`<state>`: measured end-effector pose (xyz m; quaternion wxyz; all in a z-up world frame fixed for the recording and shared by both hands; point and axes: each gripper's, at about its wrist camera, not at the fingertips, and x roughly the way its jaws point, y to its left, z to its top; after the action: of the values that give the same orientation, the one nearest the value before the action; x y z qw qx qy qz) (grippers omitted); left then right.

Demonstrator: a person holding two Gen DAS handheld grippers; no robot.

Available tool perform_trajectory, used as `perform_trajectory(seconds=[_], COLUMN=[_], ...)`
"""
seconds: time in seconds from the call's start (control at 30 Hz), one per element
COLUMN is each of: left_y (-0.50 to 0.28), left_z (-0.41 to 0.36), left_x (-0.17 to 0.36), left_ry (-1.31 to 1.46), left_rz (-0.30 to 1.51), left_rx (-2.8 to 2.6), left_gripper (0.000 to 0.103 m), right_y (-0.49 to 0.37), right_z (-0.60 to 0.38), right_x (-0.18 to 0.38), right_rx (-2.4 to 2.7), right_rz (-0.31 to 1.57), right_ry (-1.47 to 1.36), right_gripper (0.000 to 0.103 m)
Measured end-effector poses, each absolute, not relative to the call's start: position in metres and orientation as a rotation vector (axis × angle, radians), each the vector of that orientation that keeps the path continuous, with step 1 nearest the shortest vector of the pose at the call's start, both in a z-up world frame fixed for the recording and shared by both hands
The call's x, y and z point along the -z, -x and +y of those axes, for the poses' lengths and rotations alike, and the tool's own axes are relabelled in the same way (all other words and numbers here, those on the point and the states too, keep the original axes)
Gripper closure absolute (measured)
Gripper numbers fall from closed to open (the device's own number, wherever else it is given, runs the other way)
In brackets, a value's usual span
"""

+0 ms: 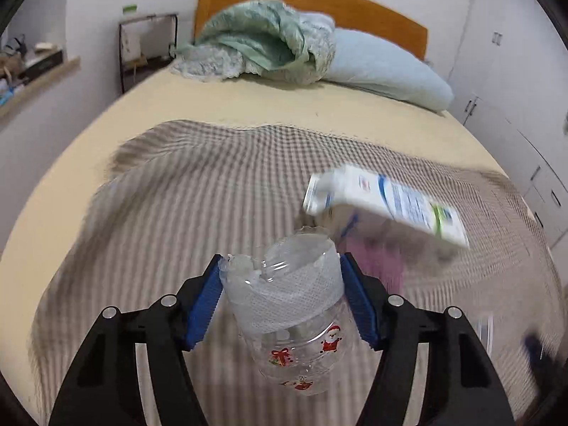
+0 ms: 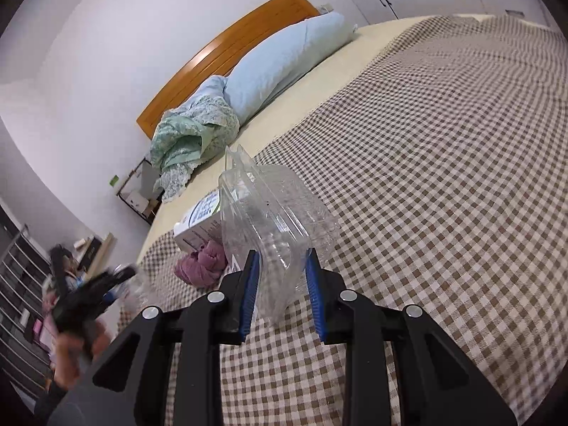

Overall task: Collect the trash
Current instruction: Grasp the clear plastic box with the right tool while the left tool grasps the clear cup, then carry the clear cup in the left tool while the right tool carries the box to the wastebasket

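Only right view shows clamshell [image 2: 269, 220], gripped.

I've got the carton [image 1: 385, 206] and cloth [image 1: 381, 262] lying on the bed [image 1: 248, 106], pillow [image 1: 383, 65] and quilt [image 1: 262, 42] behind them by the headboard [image 1: 355, 7].

Both wrist cameras look along their fingers, close above the checked blanket [image 1: 198, 191], toward the wooden headboard [image 2: 227, 49], the right view tilted, sharing the pillow [image 1: 383, 67].
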<state>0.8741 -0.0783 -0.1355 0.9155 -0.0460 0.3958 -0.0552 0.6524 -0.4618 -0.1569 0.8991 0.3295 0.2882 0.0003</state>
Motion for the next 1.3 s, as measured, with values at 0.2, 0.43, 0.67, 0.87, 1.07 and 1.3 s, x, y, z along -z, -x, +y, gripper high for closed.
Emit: perform_trajectory(seconds=[0.2, 0.43, 0.67, 0.87, 1.07, 1.3], left_y=[-0.765, -0.673, -0.685, -0.7, -0.662, -0.611], left_z=[-0.04, -0.037, -0.008, 0.007, 0.011, -0.015], left_x=[0.183, 0.197, 0.141, 0.139, 0.123, 0.08], left_ry=[0.109, 0.06, 0.185, 0.239, 0.267, 0.245], left_rz=[0.849, 0.857, 0.637, 0.72, 0.714, 0.684], left_rx=[0.091, 0.078, -0.011, -0.074, -0.015, 0.094], left_gripper=[0.041, 0.04, 0.039, 0.041, 0.043, 0.044], right_y=[-0.648, -0.633, -0.613, -0.602, -0.574, -0.479], right_z=[-0.446, -0.425, -0.411, -0.399, -0.405, -0.445], right_x=[0.157, 0.151, 0.145, 0.144, 0.129, 0.084], right_rx=[-0.007, -0.013, -0.027, -0.034, -0.075, -0.025], right_rz=[0.618, 0.616, 0.596, 0.596, 0.553, 0.533], right_ry=[-0.63, -0.543, -0.539, -0.495, -0.527, -0.379], right_gripper=[0.076, 0.077, 0.079, 0.08, 0.081, 0.081])
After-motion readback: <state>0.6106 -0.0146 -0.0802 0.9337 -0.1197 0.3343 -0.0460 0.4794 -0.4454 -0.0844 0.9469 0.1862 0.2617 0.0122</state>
